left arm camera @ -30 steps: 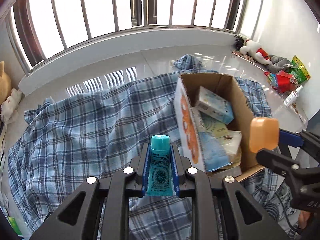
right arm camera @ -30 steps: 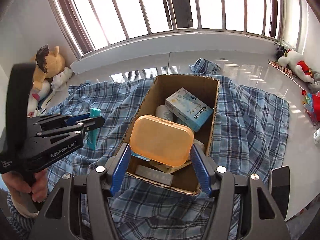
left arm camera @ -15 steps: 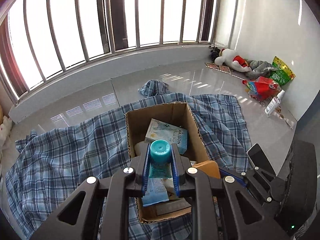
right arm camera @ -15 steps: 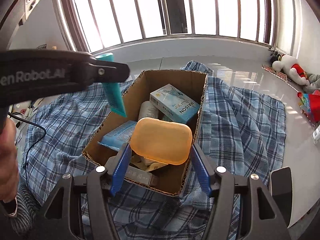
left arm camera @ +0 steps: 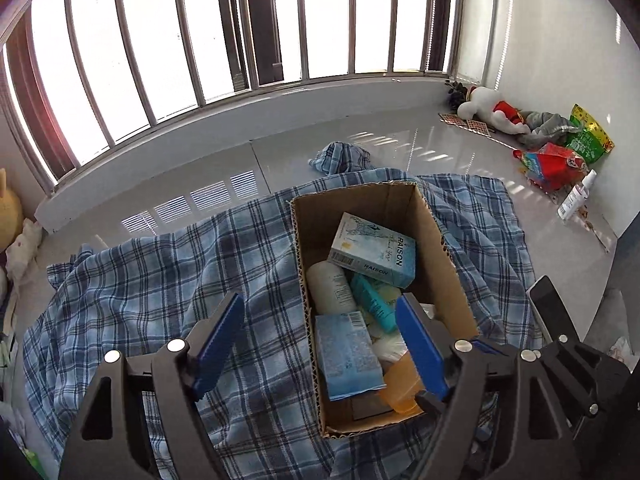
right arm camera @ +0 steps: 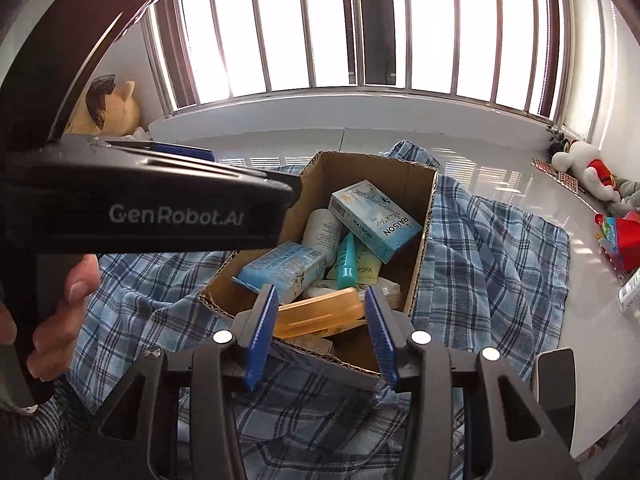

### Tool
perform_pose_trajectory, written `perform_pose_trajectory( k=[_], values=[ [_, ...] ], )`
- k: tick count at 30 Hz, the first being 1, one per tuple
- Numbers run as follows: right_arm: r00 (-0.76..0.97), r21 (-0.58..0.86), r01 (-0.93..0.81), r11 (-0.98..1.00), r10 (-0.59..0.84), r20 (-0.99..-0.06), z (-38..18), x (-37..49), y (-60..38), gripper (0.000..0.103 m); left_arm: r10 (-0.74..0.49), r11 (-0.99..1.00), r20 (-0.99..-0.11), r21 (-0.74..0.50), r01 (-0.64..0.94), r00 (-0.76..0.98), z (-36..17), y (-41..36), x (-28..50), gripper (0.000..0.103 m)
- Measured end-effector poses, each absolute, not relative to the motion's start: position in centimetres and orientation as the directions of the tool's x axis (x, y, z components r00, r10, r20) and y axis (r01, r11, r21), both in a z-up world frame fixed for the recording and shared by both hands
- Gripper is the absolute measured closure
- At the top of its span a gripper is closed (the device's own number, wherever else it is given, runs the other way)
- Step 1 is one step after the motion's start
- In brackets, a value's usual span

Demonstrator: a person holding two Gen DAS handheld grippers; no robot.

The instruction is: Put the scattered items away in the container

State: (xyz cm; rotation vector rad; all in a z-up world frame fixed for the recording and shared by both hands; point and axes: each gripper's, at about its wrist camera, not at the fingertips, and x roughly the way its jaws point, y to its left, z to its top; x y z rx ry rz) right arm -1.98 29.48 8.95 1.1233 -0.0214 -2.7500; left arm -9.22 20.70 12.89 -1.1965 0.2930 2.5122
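I see a glossy white floor (left arm camera: pixel 460 152) carrying a blue plaid blanket (left arm camera: pixel 168 272), with the open cardboard box (left arm camera: pixel 436 240) on it

The orange case (left arm camera: pixel 402 384) is mostly hidden behind the left gripper's right finger (left arm camera: pixel 420 348) and a blue pack (left arm camera: pixel 346 354). In the right wrist view the left gripper (right arm camera: pixel 152 196) blocks the box's (right arm camera: pixel 420 272) left wall. A phone (right arm camera: pixel 554 384) is cut by the rim. The bottle's (left arm camera: pixel 576 196) label is too small to read.
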Motion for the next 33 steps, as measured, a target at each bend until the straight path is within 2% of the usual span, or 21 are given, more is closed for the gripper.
perform_pose_trajectory(
  k=[3, 8, 10, 13, 24, 33],
  values=[
    [-0.717, 0.057, 0.140, -0.988, -0.141, -0.682, 9.4, -1.3, 28.9, 0.050, 0.190, -0.932, -0.775, 0.051, -0.360, -0.603, 12.6, 18.6, -8.6, 0.021],
    [-0.753, 0.049, 0.120, -0.992, -0.123, -0.646, 10.9, -0.3, 27.4, 0.023, 0.163, -0.954, -0.771, 0.036, -0.298, -0.616, 12.1, 14.7, -7.7, 0.021],
    [-0.766, 0.047, 0.116, -0.992, -0.119, -0.632, 11.5, 0.0, 26.5, 0.019, 0.156, -0.961, -0.768, 0.028, -0.276, -0.621, 11.9, 13.2, -7.2, 0.021],
    [-0.768, 0.015, 0.134, -0.991, -0.113, -0.631, 11.9, 0.2, 24.6, 0.006, 0.125, -0.971, -0.768, 0.035, -0.236, -0.628, 11.3, 11.0, -6.4, 0.021],
    [-0.766, -0.088, 0.176, -0.980, -0.080, -0.638, 10.6, 1.2, 17.0, 0.004, 0.067, -0.995, -0.795, -0.008, -0.101, -0.603, 8.0, 2.0, -4.1, 0.020],
    [-0.736, -0.002, 0.164, -0.986, -0.121, -0.666, 8.6, 2.2, 13.7, 0.003, -0.001, -1.000, -0.768, 0.013, -0.014, -0.641, 6.8, -2.7, -0.4, 0.020]
  ],
)
